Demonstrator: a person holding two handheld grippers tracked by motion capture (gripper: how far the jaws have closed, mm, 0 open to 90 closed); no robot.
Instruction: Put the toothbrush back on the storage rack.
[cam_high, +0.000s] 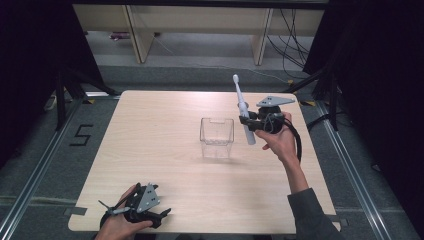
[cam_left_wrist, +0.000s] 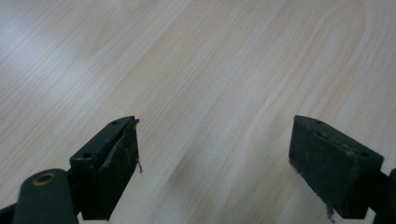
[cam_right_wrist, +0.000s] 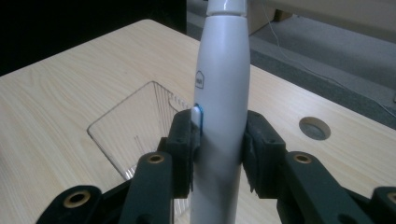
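A white electric toothbrush (cam_high: 242, 107) stands almost upright in the air, head up, with my right gripper (cam_high: 248, 121) shut on the middle of its handle. In the right gripper view both pads press the toothbrush handle (cam_right_wrist: 222, 107) from either side. It hangs just right of a clear plastic box (cam_high: 217, 137) that sits open-topped at the table's middle; the clear box (cam_right_wrist: 135, 135) lies behind the handle. My left gripper (cam_high: 162, 216) rests near the table's front left edge, its fingers (cam_left_wrist: 112, 163) spread wide over bare wood with nothing between them.
The light wooden table (cam_high: 160, 120) has a round cable hole (cam_right_wrist: 314, 128) near its far right corner. Dark curtains flank both sides. Desk legs and cables (cam_high: 292, 45) stand on the floor beyond the far edge.
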